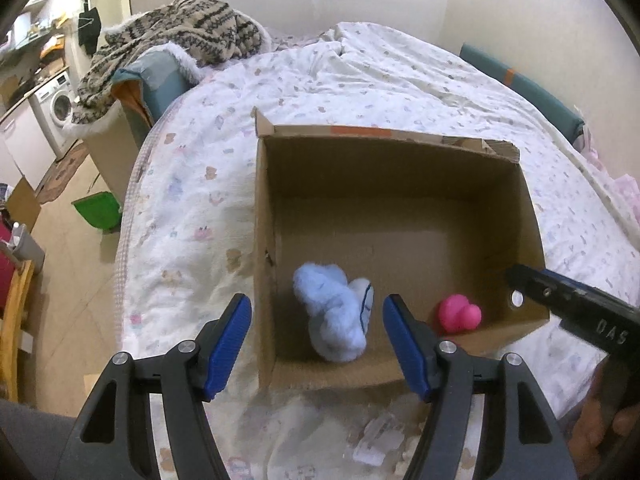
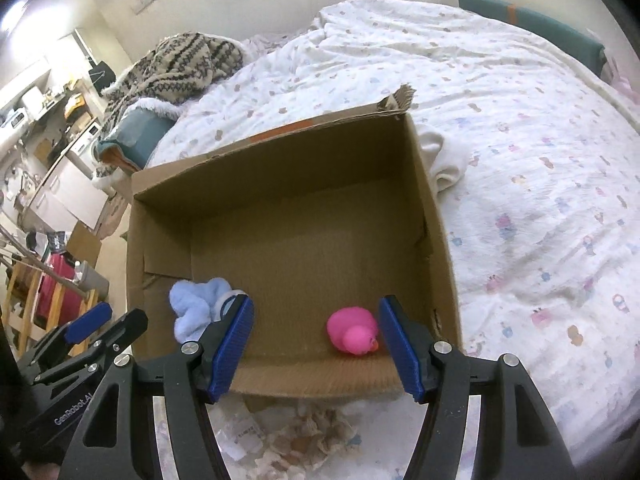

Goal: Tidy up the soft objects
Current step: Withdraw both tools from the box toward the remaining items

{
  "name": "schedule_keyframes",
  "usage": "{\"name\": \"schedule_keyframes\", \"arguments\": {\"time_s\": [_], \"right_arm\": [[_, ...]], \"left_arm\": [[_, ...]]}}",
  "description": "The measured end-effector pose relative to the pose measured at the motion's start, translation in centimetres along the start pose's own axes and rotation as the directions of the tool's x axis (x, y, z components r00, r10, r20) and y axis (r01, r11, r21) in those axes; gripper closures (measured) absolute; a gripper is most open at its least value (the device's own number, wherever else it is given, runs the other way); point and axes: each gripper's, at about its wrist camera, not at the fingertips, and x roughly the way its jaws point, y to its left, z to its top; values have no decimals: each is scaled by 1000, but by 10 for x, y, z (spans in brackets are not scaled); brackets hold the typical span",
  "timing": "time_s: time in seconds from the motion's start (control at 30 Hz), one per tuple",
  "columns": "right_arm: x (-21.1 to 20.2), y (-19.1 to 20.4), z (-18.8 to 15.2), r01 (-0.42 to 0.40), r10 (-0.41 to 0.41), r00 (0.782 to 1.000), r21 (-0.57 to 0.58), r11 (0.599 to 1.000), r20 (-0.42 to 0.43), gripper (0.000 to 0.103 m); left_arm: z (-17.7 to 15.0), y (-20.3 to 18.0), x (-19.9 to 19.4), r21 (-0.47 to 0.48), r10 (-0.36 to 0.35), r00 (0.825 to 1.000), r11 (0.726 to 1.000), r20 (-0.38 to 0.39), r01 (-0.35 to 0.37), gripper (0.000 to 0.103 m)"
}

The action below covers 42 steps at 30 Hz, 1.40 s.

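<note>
An open cardboard box sits on the bed; it also shows in the right wrist view. Inside it lie a light blue fluffy soft toy at the near left and a pink rubber duck at the near right. Both show in the right wrist view, the blue toy and the duck. My left gripper is open and empty above the box's near edge, over the blue toy. My right gripper is open and empty above the near edge, by the duck.
The bed has a white printed quilt. A white cloth lies beside the box's right wall. A patterned knit blanket is piled at the bed's far left. A green bin stands on the floor. Crumpled wrappers lie before the box.
</note>
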Motion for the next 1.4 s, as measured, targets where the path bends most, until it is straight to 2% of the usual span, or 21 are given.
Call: {"name": "schedule_keyframes", "arguments": {"time_s": [0.4,0.7,0.93,1.13,1.27,1.4], "right_arm": [[-18,-10,-30,7,-7,1000,34,999,-13,35],[-27,-14,-56,7,-6,1000,52,999,-30,35],[-29,-15,-73,1,1,999,50,999,-39,35],[-24,-29,-78,-18,26,998,122,992,-59,35],[-16,-36,-79,-15,29,996,162,987,-87,35],[-11,-38,-81,-16,35,994,180,984,-106,35]], "left_arm": [[-30,12,-16,-55,8,999,998,-35,-10,38],[-54,6,-19,-67,1,997,998,-74,-6,38],[-65,3,-12,-72,-7,992,997,-125,-2,38],[-73,6,-2,-86,-1,986,996,-169,-13,38],[-81,-1,13,-93,-77,965,994,-251,56,38],[-97,-17,32,-79,-157,921,987,-357,138,38]]}}
